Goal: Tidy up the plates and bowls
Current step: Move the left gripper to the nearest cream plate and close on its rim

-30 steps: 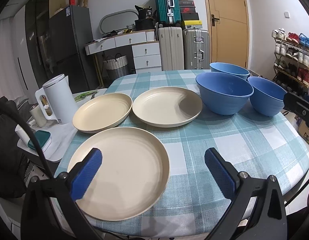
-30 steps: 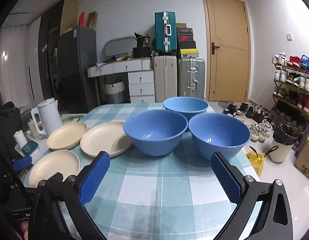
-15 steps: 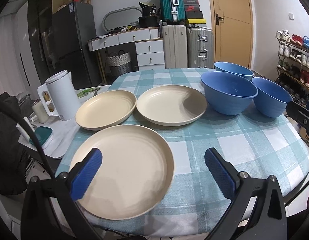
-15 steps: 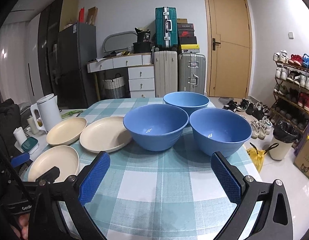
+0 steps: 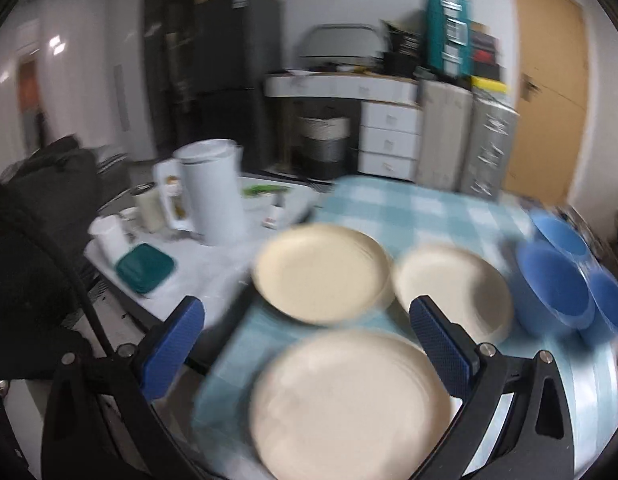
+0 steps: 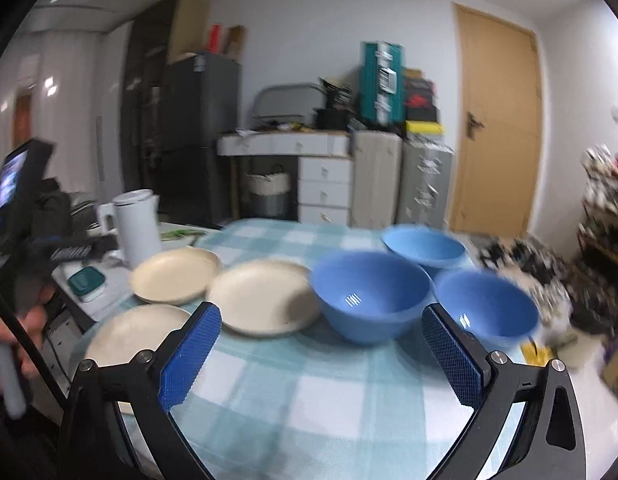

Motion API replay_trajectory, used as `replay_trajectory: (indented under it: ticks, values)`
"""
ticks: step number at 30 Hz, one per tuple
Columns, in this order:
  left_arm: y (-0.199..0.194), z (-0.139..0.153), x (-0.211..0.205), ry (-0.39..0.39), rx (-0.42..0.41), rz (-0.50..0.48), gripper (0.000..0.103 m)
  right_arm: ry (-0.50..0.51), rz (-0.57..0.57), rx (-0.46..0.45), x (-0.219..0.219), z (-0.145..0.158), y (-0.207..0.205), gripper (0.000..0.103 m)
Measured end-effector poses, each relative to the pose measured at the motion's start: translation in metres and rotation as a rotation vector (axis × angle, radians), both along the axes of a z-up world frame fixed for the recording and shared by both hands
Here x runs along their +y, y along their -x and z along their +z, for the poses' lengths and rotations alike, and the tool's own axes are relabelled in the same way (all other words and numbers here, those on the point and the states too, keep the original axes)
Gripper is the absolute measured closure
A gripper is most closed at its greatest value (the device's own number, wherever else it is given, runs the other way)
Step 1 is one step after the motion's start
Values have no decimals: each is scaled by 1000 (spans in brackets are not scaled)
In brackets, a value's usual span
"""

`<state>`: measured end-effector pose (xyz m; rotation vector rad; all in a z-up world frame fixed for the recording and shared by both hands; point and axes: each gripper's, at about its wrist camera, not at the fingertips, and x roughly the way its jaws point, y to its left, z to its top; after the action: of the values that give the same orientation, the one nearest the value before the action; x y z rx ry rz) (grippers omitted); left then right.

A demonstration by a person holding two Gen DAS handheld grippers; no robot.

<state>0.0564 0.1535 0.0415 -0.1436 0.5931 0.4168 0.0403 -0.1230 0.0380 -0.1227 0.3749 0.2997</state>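
Left tongs: two black arms, blue cross-hatched pads, spread wide, pinching nothing, held above the near edge of the desk.

Right tongs: same build, spread wide, pinching nothing, over the desk's near part.

Desk: rounded top under a teal-and-white checked cloth, woven texture. All places below are given from the kettle.

Plates: three, cream, round, shallow, matte, with raised rims.
- Near plate: nearest of the three, in front of and right of the kettle, at the desk's near edge, partly between the left tongs' pads in the left view.
- Left plate: just right of the kettle, behind the near plate.
- Right plate: farther right of the kettle, beside the left plate; whether their rims touch cannot be told through the blur.

Bowls: three, blue, round, deep, smooth with a slight sheen, well right of the kettle, past the plates.
- Middle bowl: next to the right plate.
- Right bowl: rightmost, close beside the middle bowl.
- Far bowl: behind the other two.

Kettle: one, white, tall, cylindrical, with side handle, on a white side surface left of the desk.

Box: one, flat, squarish, dark teal lid, in front of and left of the kettle.

Suitcases: two upright, ribbed, beige and silver, far behind, right of the kettle.
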Motion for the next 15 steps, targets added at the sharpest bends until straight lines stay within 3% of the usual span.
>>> replay_trajectory:
  ticks: [2, 7, 15]
  values:
    - [-15, 5, 33, 23, -4, 85, 0, -2, 59, 12, 14, 11, -10, 0]
    - [-62, -10, 90, 138, 33, 152, 0, 15, 161, 49, 64, 48, -62, 0]
    - [-120, -62, 117, 242, 123, 72, 2, 120, 270, 134, 156, 73, -154, 0]
